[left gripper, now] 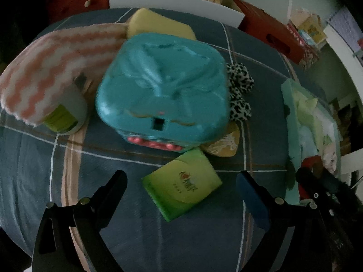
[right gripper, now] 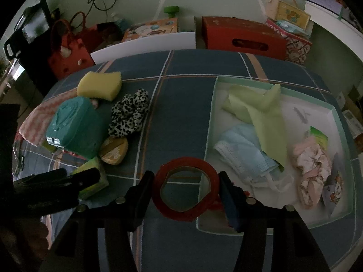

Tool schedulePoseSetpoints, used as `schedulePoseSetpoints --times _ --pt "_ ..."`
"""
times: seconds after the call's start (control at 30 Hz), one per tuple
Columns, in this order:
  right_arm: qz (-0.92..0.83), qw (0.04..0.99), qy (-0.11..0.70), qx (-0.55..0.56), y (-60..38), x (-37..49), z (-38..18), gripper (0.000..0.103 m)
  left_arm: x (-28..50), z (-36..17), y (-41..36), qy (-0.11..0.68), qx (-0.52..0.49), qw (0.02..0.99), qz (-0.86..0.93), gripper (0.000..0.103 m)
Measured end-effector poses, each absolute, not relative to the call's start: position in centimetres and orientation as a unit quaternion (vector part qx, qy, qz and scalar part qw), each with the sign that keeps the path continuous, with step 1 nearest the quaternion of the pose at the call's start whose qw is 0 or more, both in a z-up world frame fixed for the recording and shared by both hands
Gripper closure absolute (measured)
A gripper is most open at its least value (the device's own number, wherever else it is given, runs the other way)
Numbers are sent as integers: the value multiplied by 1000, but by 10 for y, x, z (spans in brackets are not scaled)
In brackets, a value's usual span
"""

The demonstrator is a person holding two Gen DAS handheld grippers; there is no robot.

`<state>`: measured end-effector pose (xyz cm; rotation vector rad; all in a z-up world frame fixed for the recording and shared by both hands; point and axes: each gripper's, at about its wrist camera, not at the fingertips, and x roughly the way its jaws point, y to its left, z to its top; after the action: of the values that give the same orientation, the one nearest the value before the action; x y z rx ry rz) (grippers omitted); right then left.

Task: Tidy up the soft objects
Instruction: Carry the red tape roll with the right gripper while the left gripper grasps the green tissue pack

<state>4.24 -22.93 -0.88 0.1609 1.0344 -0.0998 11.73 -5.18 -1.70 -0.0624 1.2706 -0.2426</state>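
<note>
Red tape roll sits between my right gripper fingers. Ahead of my left gripper: green-yellow packet, teal box, black-and-white leopard-print scrunchie, pink-white zigzag cloth. Bedding blue plaid, white and orange lines.

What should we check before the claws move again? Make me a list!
1. Right claw shut on the red tape ring: ok.
2. Left claw open and holding nothing: ok.
3. Green tissue pack lies between the left claw's fingers, ready to grab: ok.
4. White box has room left: ok.
5. Tape ring is soft enough for the box: cannot tell.
6. Sponge and spotted scrunchie put away: not ok, both on the blanket.
</note>
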Motion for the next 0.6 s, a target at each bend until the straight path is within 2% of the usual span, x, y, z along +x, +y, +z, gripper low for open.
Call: schedulePoseSetpoints --times 0.47,0.57,0.6 --pt "-54 863 495 88 -237 41 -11 43 122 -52 -105 592 58 801 -70 6" --pt "-53 863 495 88 -237 41 -11 43 121 -55 -112 591 65 801 -68 12" --pt "-52 863 495 88 -237 41 -11 43 121 -56 -114 592 64 800 -70 19"
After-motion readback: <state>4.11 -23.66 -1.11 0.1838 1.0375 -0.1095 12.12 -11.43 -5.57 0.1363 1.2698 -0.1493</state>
